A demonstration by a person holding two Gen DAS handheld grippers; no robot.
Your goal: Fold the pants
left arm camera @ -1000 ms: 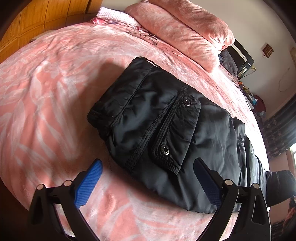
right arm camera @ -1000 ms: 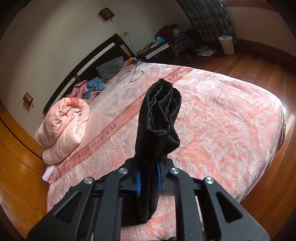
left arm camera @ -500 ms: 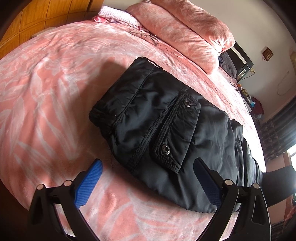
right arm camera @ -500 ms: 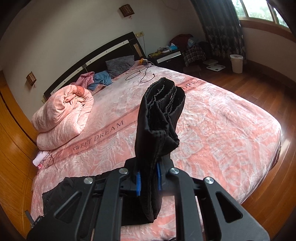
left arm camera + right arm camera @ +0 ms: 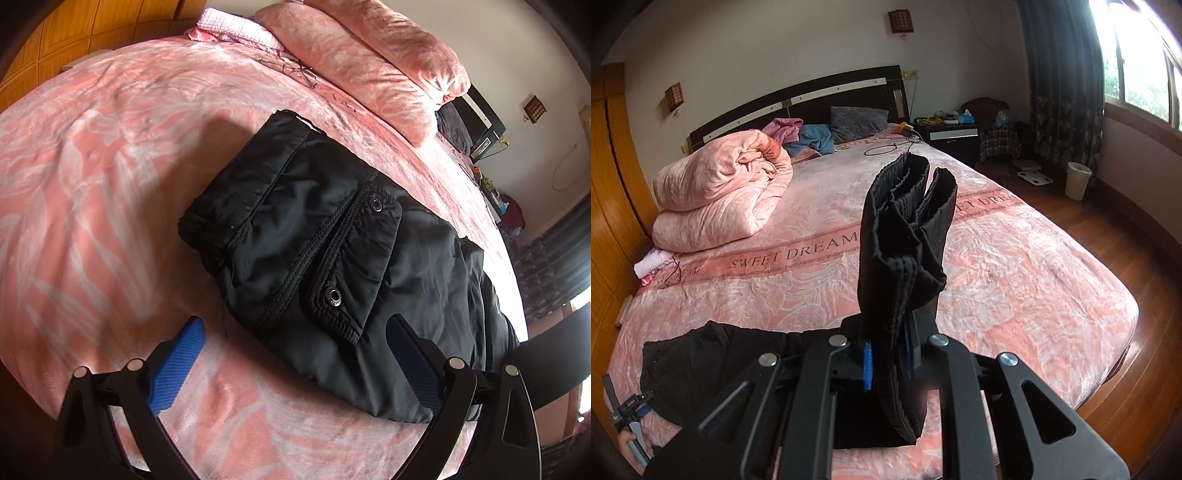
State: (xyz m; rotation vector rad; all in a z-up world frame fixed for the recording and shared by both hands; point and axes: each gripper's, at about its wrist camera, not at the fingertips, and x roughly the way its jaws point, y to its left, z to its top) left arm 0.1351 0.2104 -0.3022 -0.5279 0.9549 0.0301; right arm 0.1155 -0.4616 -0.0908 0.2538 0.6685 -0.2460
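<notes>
Black pants [image 5: 306, 236] lie on the pink bed, waistband end nearest the left wrist view, with a snap-button flap pocket on top. My left gripper [image 5: 295, 354] hovers open just above the near edge of the pants, blue pads [image 5: 177, 365] wide apart, nothing between them. In the right wrist view my right gripper [image 5: 888, 360] is shut on the bunched leg-cuff end of the pants [image 5: 905, 236], which stands up between the blue pads. The rest of the pants [image 5: 713, 354] lies low at the left.
The pink bedspread [image 5: 1015, 266] reads "SWEET DREAM". A rolled pink quilt [image 5: 720, 195] and pillows sit near the dark headboard [image 5: 798, 99]. A person's hand with the other gripper [image 5: 628, 424] shows at lower left. Wooden floor, a nightstand and a white bin [image 5: 1076, 181] lie right.
My right gripper has carried the held cuff end up and sideways and rolled level, so the headboard and the pants body came into view. The left gripper stayed still and open.
</notes>
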